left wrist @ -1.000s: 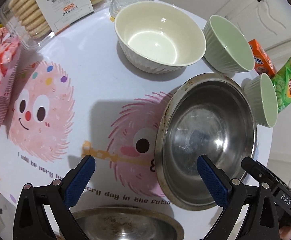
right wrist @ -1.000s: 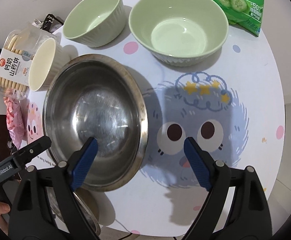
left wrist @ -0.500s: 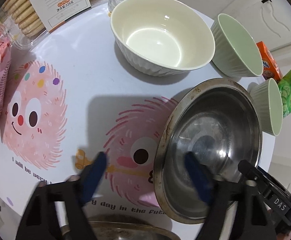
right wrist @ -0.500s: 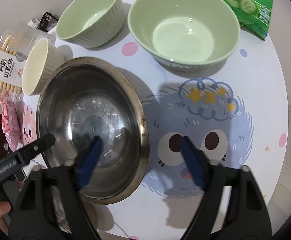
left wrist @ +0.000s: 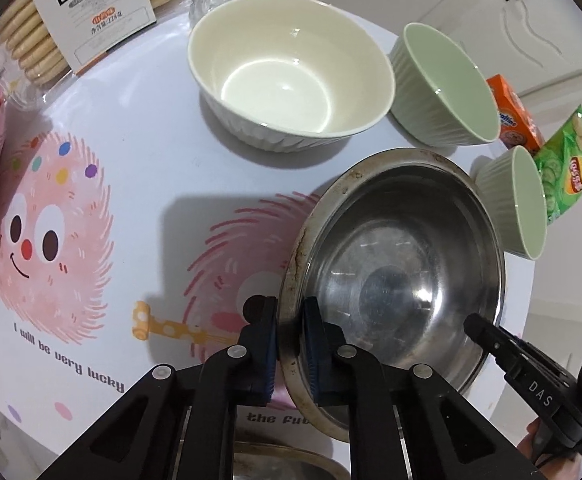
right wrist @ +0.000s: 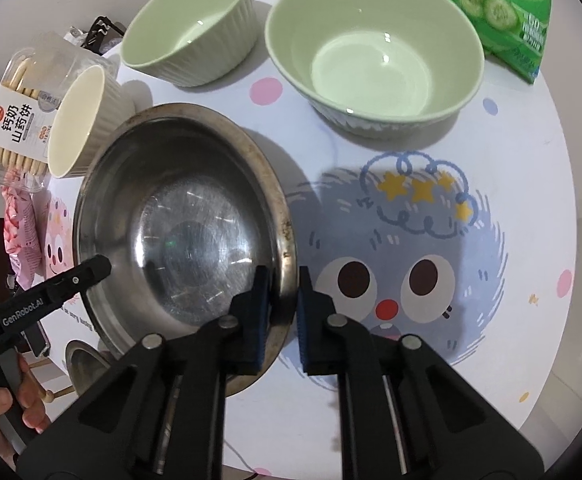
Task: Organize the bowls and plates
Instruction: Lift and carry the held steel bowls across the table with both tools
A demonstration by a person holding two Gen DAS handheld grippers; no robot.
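Steel bowl (left wrist: 403,276) clamped by both tools just closing: left tool (left wrist: 289,344) at 9 o'clock rim, right tool (right wrist: 282,312) at 3. Next: level lift, probably nest.

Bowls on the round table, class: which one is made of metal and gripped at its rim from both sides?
The large stainless-steel bowl. The others are ceramic, cream or pale green, and untouched; both grippers' fingers have just closed on its rim.
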